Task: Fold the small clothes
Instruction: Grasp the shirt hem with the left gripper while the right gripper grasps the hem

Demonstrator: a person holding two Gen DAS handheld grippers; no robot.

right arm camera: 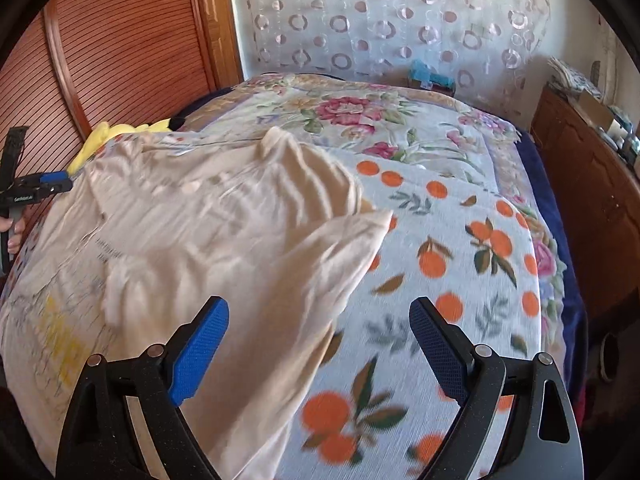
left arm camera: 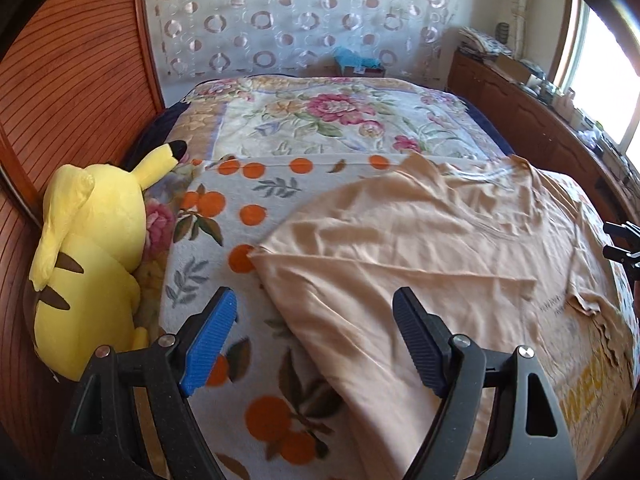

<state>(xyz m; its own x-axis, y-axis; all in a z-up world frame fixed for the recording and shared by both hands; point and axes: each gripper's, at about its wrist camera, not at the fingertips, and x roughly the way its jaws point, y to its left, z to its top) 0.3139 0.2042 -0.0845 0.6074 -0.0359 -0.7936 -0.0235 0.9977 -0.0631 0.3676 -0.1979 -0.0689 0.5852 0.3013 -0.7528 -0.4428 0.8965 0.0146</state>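
Beige T-shirt (left arm camera: 420, 240) lying rumpled on the orange-print blanket (left arm camera: 224, 216), side flaps already turned in; a mid-fold step, by my judgement; left gripper (left arm camera: 314, 336) hovering spread and empty over the shirt's edge at 6 o'clock; right gripper (right arm camera: 320, 344) likewise gaping, pinching nothing; yellow plush toy (left arm camera: 88, 264) sitting at 9 o'clock; next move probably calling for pinching an edge and folding across.

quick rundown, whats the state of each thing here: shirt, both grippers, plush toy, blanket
beige shirt: lying on the bed, partly folded, wrinkled, held by neither gripper
left gripper: open, nothing between its pads, over the shirt's edge
right gripper: open, empty, over the shirt's other edge
yellow plush toy: lying beside the wooden wall
orange-print blanket: spread flat under the shirt
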